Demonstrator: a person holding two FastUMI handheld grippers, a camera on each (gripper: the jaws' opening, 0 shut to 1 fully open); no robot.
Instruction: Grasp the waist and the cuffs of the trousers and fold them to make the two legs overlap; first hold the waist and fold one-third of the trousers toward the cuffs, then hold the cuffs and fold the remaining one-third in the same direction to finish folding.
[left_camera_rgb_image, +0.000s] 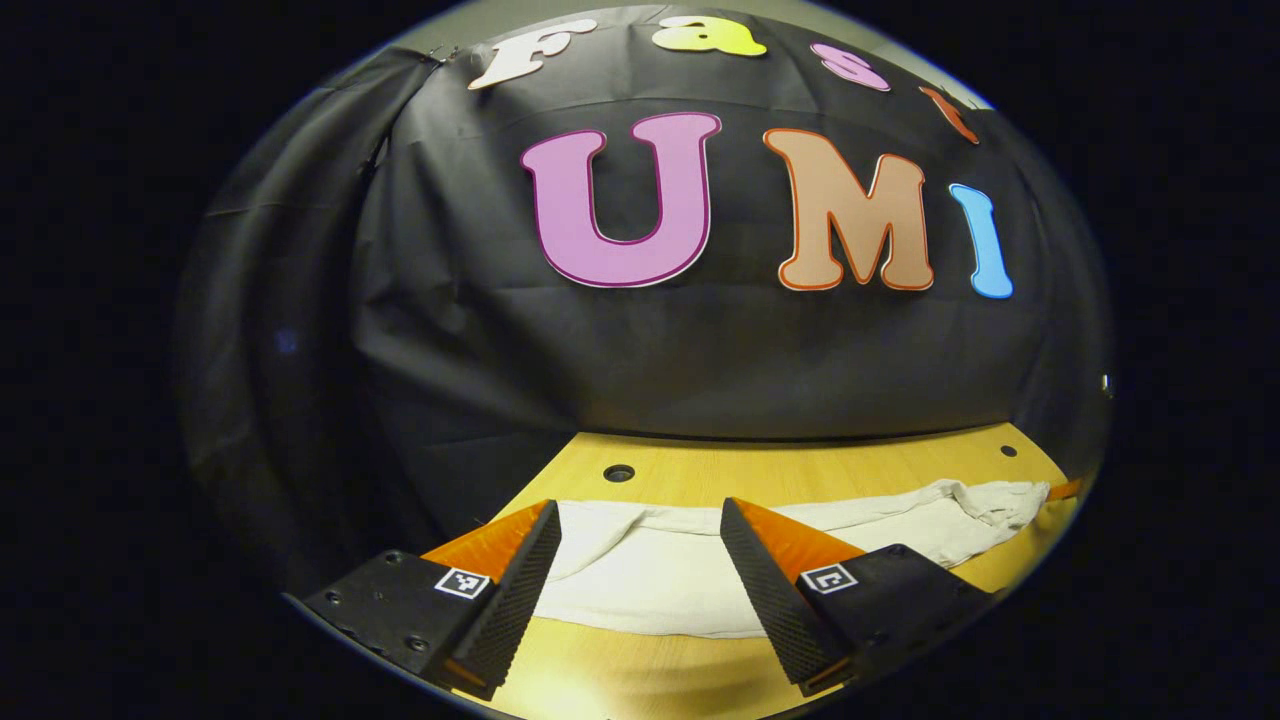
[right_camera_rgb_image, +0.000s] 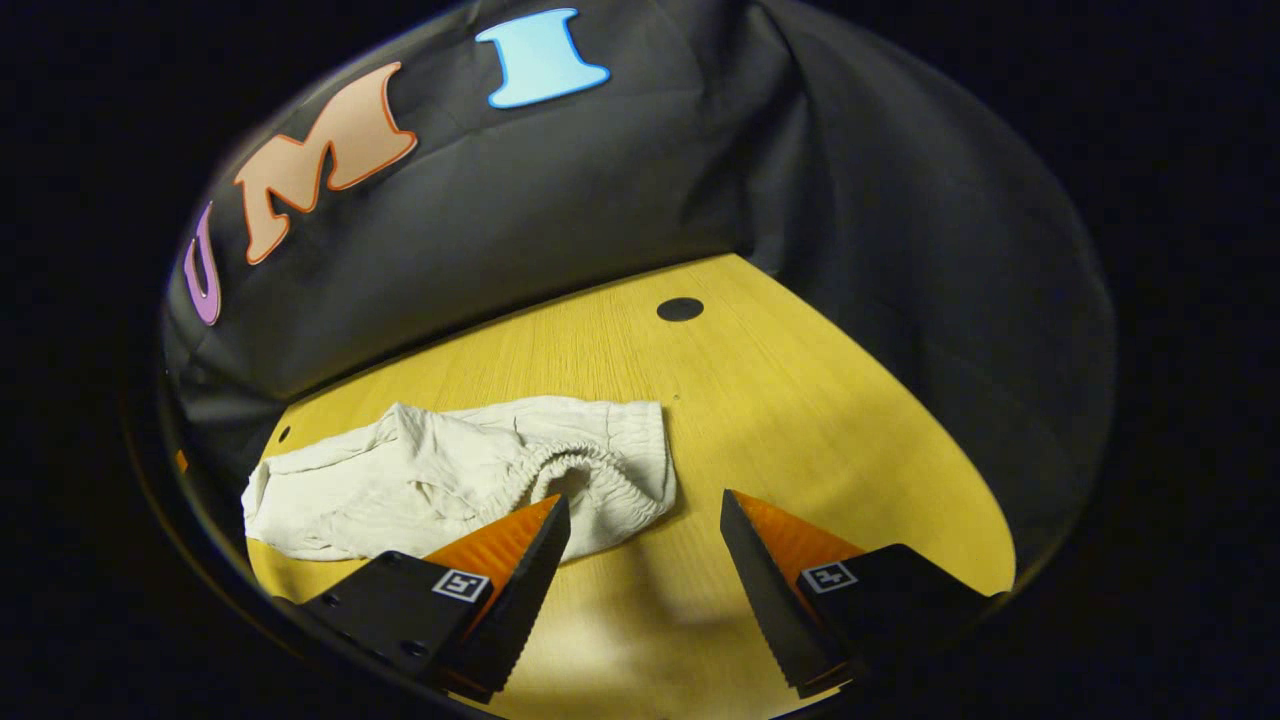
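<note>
1. Right now, in the left gripper view, the left gripper (left_camera_rgb_image: 640, 540) hangs just above the wooden desk (left_camera_rgb_image: 700, 475), its two fingers spread wide with nothing between them.
2. Beyond those fingers lie the pale trousers (left_camera_rgb_image: 660, 575), a long band of cloth stretched across the desk from left to right.
3. One end of the cloth runs off toward the desk's right edge, where it bunches into wrinkles; from here I cannot tell whether that end is waist or cuffs.
4. A round hole (left_camera_rgb_image: 619, 473) sits in the desk beyond the trousers, near the far edge where the black cloth wall (left_camera_rgb_image: 650, 360) meets the wood.
5. Over in the right gripper view, the right gripper (right_camera_rgb_image: 645, 535) hovers above the desk (right_camera_rgb_image: 800, 420), jaws likewise set wide apart and gripping nothing.
6. The trousers (right_camera_rgb_image: 400, 480) lie ahead and to the left in this view, crumpled, with the gathered elastic waist (right_camera_rgb_image: 590, 470) turned toward the gripper.
7. One finger of the right gripper shows in front of the waist opening; whether it touches the cloth I cannot tell. The other finger stands over bare wood, apart from the fabric.
8. A dark round hole (right_camera_rgb_image: 680, 309) marks the desk well beyond the waist, close to the far edge, and a smaller one (right_camera_rgb_image: 285, 434) sits by the trousers' far left end.
9. The black cloth wall (right_camera_rgb_image: 850, 200) closes in behind the desk on both visible sides.
</note>
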